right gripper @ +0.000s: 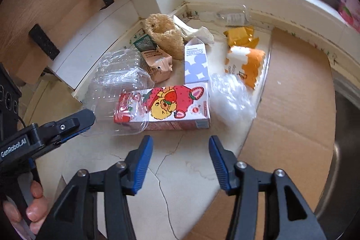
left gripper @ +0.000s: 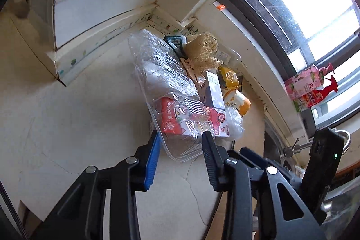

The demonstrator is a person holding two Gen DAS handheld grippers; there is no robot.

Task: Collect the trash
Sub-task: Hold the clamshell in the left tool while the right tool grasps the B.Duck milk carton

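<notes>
My left tongs (left gripper: pixel 181 138) stand apart, straddling the near edge of a clear plastic clamshell container (left gripper: pixel 162 82); whether the pads press its wall I cannot tell. In the right wrist view the same left tongs (right gripper: pixel 87 118) reach in from the left and meet that container (right gripper: pixel 117 82) at its near corner. My right tongs (right gripper: pixel 181 144) are spread wide and hold nothing, hovering over the cracked worktop (right gripper: pixel 180 172) just short of the strawberry milk carton (right gripper: pixel 166 106), which lies on its side partly under the clamshell. Beyond it stand a blue-and-white carton (right gripper: pixel 195 62) and a crushed brown carton (right gripper: pixel 157 64), then a loofah sponge (right gripper: pixel 164 35), with orange wrappers (right gripper: pixel 246 62) and a crumpled clear bag (right gripper: pixel 231 98) to the right, beside a cardboard sheet (right gripper: pixel 292 105).
</notes>
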